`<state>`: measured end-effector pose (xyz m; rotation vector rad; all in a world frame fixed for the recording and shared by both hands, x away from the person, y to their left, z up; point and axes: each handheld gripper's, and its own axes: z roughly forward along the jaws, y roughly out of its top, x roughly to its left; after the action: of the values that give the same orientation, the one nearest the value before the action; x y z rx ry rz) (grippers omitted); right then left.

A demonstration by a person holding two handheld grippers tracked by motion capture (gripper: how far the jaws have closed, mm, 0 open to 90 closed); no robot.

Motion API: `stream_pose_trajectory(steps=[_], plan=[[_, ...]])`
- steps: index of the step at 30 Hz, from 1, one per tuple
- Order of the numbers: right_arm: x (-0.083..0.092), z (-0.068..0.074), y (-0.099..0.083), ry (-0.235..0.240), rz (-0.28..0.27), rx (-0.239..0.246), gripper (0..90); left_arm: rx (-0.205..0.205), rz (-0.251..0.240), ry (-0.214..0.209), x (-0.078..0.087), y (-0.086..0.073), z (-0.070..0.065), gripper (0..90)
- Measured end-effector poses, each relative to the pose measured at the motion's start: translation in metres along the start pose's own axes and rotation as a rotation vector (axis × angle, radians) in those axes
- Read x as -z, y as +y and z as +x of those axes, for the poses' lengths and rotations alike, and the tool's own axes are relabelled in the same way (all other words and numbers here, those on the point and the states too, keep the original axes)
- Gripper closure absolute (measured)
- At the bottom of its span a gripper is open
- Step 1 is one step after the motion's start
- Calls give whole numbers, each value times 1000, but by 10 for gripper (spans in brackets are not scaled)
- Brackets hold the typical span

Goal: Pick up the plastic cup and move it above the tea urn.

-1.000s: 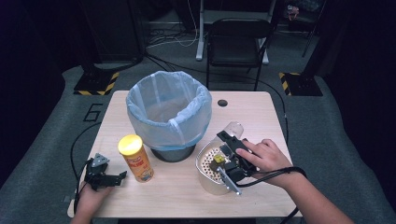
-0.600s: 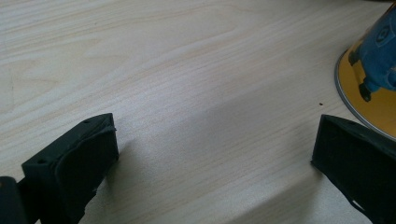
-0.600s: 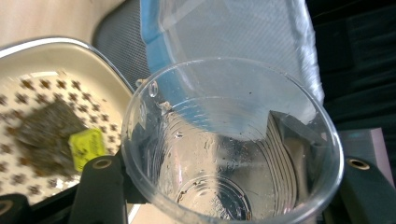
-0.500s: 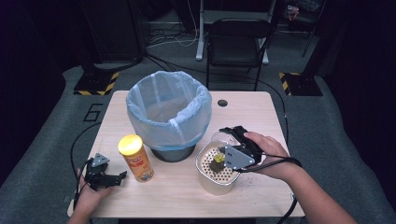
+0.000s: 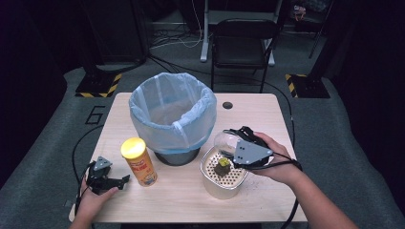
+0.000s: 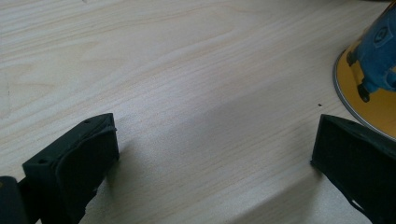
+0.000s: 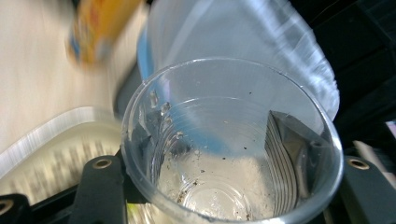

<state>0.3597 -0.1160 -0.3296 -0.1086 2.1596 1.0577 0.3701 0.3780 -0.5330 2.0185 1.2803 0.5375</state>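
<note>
Pale wood table, viewed from above, bearing the following. Rear centre: a dark bin lined with a light blue plastic bag, bag mouth open and folded over the rim. Front left of the bin, just beside it: an upright yellow canister with a yellow lid; its base edge also shows at the right of the left gripper view, printed with a blue cartoon figure. Front right of the bin: a cream perforated basket, holding one small dark yellowish lump.

Right gripper, held in the person's right hand over the basket's far edge: jaws clamped on either side of a clear plastic cup, mouth toward its camera, specks of dark residue inside.

Left gripper, resting low at the table's front left corner in the left hand: jaws spread wide, nothing between them but bare wood.
</note>
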Motion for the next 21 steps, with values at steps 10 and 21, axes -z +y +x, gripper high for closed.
stream_pose_trajectory(steps=[10,21], plan=[[11,-18,-16,40,-316,-460,383,0,0,0,0,0,0,2],[25,-47,9,67,-462,-621,382,-7,15,-13,1,0,1,1]])
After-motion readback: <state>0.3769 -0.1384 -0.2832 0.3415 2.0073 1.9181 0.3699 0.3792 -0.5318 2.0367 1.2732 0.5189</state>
